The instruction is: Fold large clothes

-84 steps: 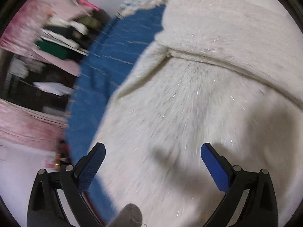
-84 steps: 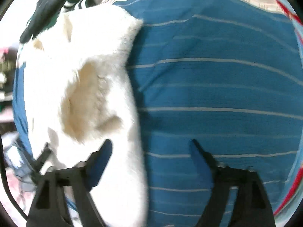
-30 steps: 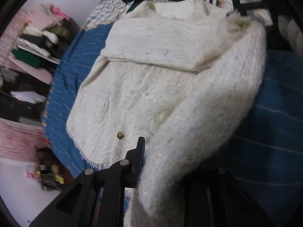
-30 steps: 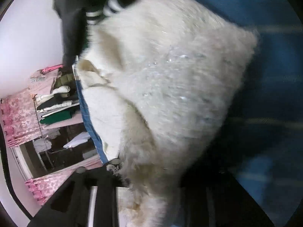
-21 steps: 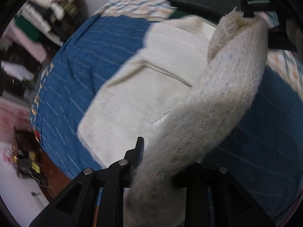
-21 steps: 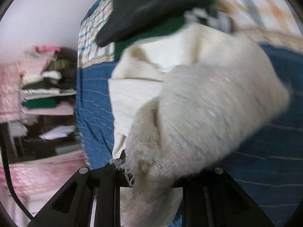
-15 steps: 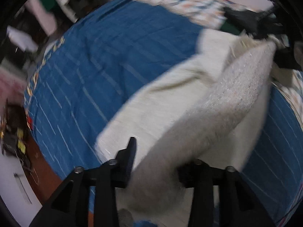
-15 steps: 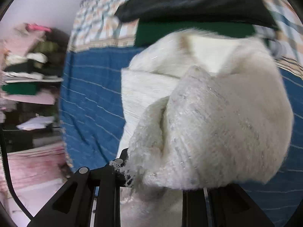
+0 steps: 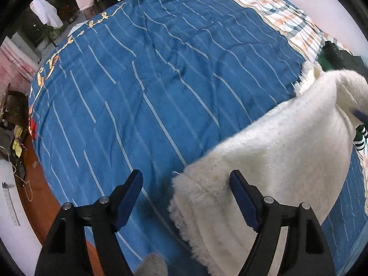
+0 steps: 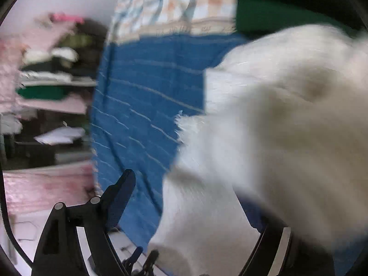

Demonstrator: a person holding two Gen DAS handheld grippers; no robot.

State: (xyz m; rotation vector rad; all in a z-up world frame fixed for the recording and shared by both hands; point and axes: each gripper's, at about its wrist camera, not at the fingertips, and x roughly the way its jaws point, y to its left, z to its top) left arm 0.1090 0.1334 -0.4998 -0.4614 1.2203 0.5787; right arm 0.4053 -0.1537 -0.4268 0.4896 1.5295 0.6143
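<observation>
A fluffy white knit garment (image 9: 276, 156) lies folded over on the blue striped bedspread (image 9: 149, 80), at the right of the left wrist view. My left gripper (image 9: 186, 195) is open just above the garment's near edge, which lies between the fingers without being pinched. In the blurred right wrist view the same garment (image 10: 276, 138) fills the right half. My right gripper (image 10: 191, 204) is open; its left finger (image 10: 119, 197) is clear of the cloth and the right finger is mostly hidden behind the garment.
A checked pillow or sheet (image 9: 271, 9) and dark clothes (image 9: 340, 57) lie at the bed's far end. Shelves of folded clothes (image 10: 50, 73) and pink curtains (image 10: 41, 188) stand left of the bed. The bed edge and wooden floor (image 9: 41, 195) are at the lower left.
Both grippers were shut on the white garment's side and carried it across; now both have opened and let it go, and the garment lies folded over itself.
</observation>
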